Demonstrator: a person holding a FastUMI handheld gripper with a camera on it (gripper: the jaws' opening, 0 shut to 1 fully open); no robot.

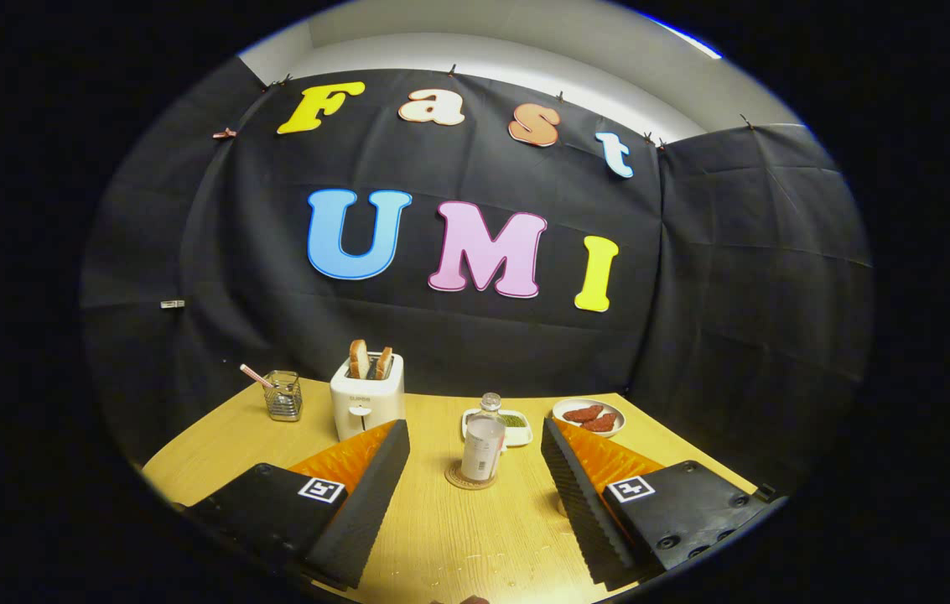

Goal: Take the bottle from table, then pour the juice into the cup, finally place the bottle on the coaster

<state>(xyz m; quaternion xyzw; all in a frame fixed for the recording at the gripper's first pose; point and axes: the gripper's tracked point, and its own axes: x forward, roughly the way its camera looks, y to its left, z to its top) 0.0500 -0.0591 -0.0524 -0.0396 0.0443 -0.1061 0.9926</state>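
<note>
The gripper (475, 440) hangs over the wooden table (449, 537), its two fingers spread wide and gripping nothing. The bottle (484, 445) stands upright on the round coaster (469, 480), just ahead of the fingertips and in line with the gap between them, touching neither finger. Right behind the bottle sits a small white dish (516, 428) with something green in it. To the right of that, a plate (589, 414) carries reddish pieces of food. Off to the left, a white toaster (366, 403) holds two slices of bread (369, 361), and farther left a wire-mesh holder (283, 396) has a stick poking out.
</note>
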